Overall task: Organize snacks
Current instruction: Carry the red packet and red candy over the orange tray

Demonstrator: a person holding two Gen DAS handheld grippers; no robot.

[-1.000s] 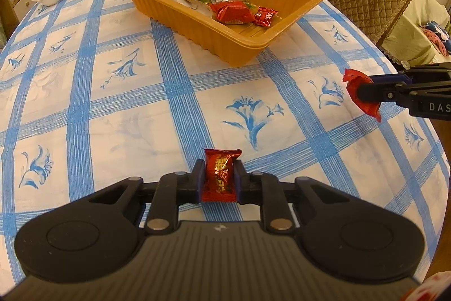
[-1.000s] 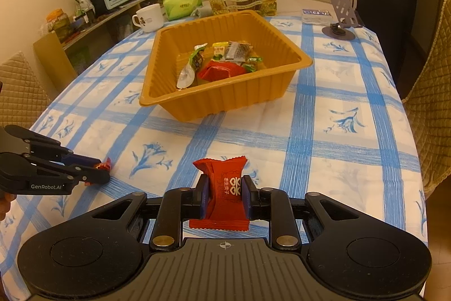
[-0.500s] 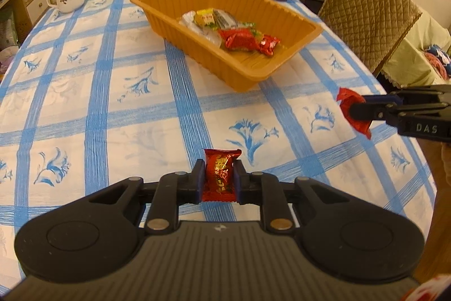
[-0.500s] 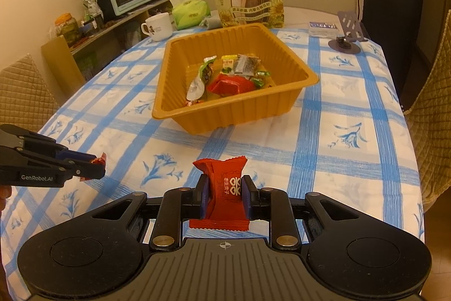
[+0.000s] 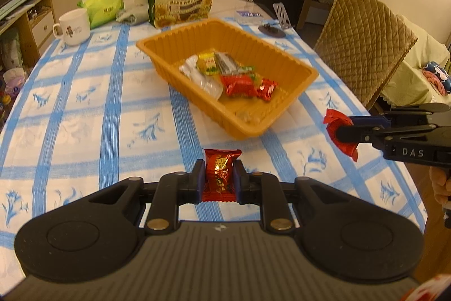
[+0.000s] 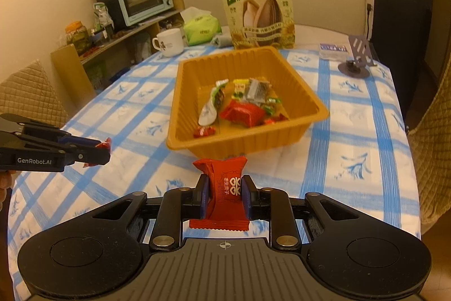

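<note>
Two light, crinkly red candy packs [image 5: 219,174] [image 6: 225,188] are being pinched at their middles by the left gripper [image 5: 218,182] and the right gripper [image 6: 224,199], with the orange tray [image 6: 239,144] at twelve o'clock.

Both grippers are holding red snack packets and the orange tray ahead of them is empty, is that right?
Not quite. The orange tray is not empty: the right wrist view shows several wrapped snacks already inside. The rest holds: the left gripper and right gripper each clamp a red snack packet.

dark-red candy [image 5: 219,174] upright, held | orange-red packet [image 6: 225,189] upright, held | orange tray [image 6: 248,138] holding wrapped snacks [image 6: 239,103]
</note>
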